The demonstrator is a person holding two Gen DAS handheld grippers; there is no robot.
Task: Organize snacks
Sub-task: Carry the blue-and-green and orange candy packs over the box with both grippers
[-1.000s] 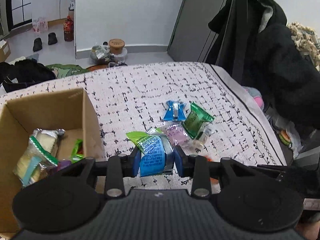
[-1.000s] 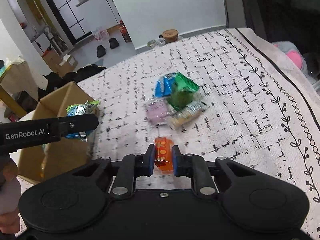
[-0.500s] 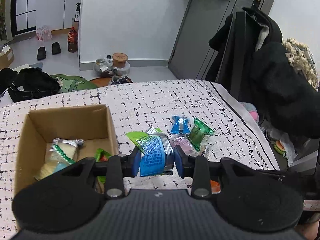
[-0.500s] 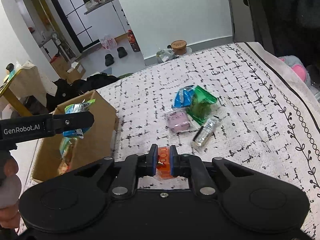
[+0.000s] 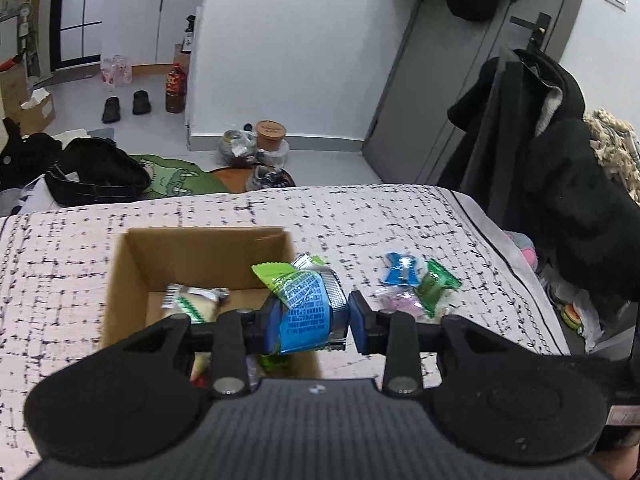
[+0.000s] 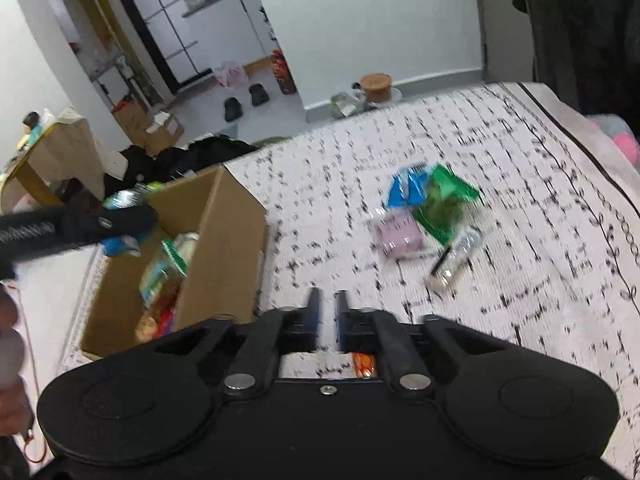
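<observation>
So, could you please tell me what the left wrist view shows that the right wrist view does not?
Only the left wrist view shows the left tool head-on, shut on the blue and green snack packet, plus the black coat hanging by the door. Only the right wrist view shows the right tool, its jaws opening with nothing between them, the orange snack on the cloth below it, and a clear-wrapped bar. Both show the cardboard box, the blue packet, the green packet and the pink packet.
</observation>
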